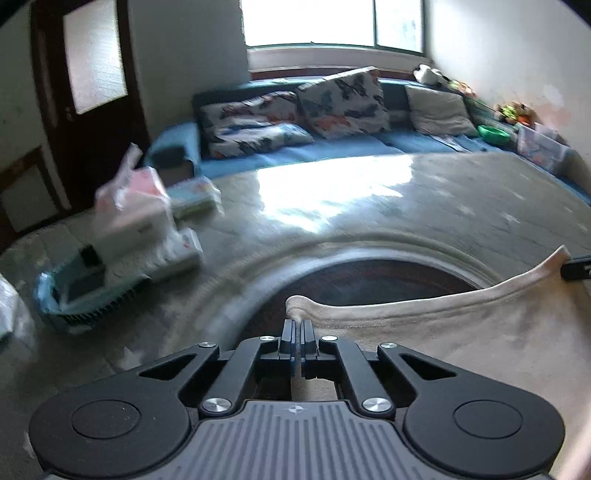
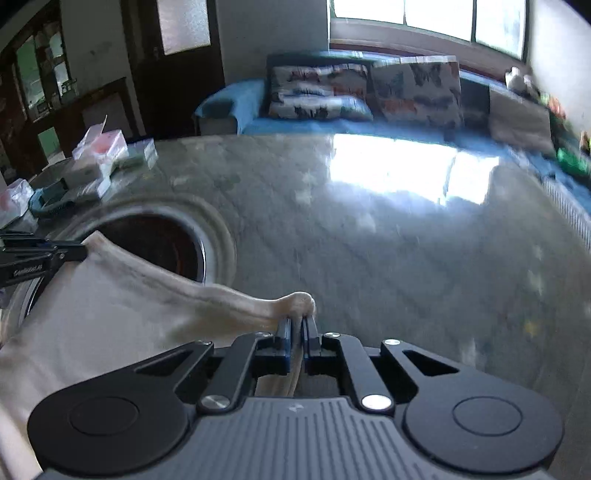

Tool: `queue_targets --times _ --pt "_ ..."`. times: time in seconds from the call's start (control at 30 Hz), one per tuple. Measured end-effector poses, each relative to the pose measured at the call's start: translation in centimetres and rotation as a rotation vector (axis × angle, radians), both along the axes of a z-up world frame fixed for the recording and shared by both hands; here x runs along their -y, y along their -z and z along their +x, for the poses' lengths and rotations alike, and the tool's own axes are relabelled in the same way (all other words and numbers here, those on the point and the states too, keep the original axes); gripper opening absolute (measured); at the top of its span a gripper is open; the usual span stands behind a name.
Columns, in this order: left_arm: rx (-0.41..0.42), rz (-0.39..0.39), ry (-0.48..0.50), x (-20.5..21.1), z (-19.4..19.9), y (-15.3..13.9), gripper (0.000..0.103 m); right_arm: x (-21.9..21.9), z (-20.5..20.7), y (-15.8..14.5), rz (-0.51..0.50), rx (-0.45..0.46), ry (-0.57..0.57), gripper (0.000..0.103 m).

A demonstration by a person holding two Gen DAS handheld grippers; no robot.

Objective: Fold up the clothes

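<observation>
Cream cloth [image 1: 461,332] hangs stretched between the two grippers, lifted above the grey marbled table [image 1: 406,206]. The left gripper [image 1: 298,325] has its fingers pressed narrow on one bunched corner of the cloth, and the right gripper [image 2: 298,322] pinches the opposite corner the same way, with fabric drawn down between its fingers. Under the taut hem lies a dark round recess [image 2: 159,243] ringed by a raised rim in the table. At the table's far left side stands a clutter of boxes and plastic-wrapped packets [image 1: 140,218] beside a teal basket [image 1: 74,306], well apart from the cloth. Beyond the table runs a blue sofa [image 1: 332,151] with patterned cushions [image 1: 343,103] below a bright window [image 1: 332,22]. Both views are blurred.
</observation>
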State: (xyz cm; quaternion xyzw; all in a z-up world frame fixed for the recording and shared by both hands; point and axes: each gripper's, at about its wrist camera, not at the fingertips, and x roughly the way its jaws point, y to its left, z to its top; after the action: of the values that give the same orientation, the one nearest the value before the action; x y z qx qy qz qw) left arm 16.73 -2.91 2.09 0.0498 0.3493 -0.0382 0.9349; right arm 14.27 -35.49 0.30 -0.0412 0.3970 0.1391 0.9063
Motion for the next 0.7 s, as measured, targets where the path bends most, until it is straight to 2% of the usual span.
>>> queue_targets --times 0.1,0.2,0.4,0.5,0.6,0.7 --pt "0.011 0.001 -0.061 -1.2 1.1 -0.3 0.003 -1.5 2.3 -0.7 0.006 0.047 -0.01 0.005" --pt "-0.016 0.002 -0.106 -2.3 2.2 0.0 0.003 -3.1 4.0 -0.9 0.009 0.062 -0.037 0.009" --pt "-0.036 -0.005 -0.134 -3.1 1.4 0.1 0.011 -4.5 2.2 -1.1 -0.032 0.028 -0.136 0.011" --pt "-0.025 -0.019 -0.096 -2.5 -0.4 -0.7 0.012 -5.1 1.0 -1.2 -0.054 0.009 -0.187 0.012" --pt "-0.018 -0.031 -0.012 -1.2 -3.4 -1.4 0.013 -5.7 -0.8 -1.2 -0.079 -0.013 -0.249 0.013" --pt "-0.021 -0.036 0.075 0.3 -6.6 -1.7 0.013 -6.2 -3.5 -0.8 -0.106 -0.03 -0.31 0.021"
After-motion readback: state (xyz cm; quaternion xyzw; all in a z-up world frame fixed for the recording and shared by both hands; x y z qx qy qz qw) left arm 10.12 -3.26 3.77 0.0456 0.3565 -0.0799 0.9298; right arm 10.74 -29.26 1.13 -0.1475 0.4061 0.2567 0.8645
